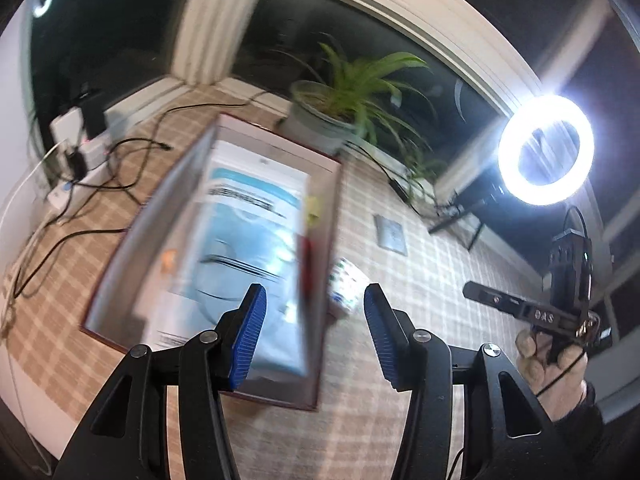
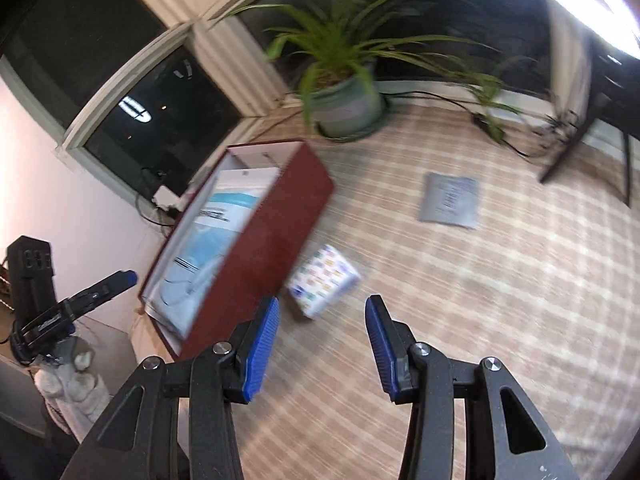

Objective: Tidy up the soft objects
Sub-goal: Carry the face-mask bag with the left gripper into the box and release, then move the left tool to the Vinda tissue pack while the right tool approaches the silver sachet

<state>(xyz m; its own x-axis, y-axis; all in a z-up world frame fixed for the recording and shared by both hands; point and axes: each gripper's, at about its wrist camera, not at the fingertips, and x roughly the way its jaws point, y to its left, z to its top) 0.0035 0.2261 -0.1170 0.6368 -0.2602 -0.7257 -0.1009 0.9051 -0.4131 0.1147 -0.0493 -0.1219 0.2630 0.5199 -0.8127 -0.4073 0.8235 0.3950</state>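
A dark red open box (image 1: 326,264) (image 2: 276,232) stands on the plaid cloth. A light blue and white soft packet (image 1: 248,240) (image 2: 216,236) lies inside it. A small colourful patterned pack (image 2: 324,280) (image 1: 346,284) lies on the cloth just right of the box. A flat grey pouch (image 2: 450,200) (image 1: 390,234) lies farther right. My left gripper (image 1: 314,332) is open and empty above the box's near end. My right gripper (image 2: 322,344) is open and empty, in front of the patterned pack. The views are motion-blurred.
A potted plant (image 2: 344,108) (image 1: 320,116) stands behind the box by the dark window. A ring light (image 1: 546,150) on a stand is at the right. Power strips and black cables (image 1: 80,160) lie at the left. A pale figurine (image 2: 74,380) stands at the left edge.
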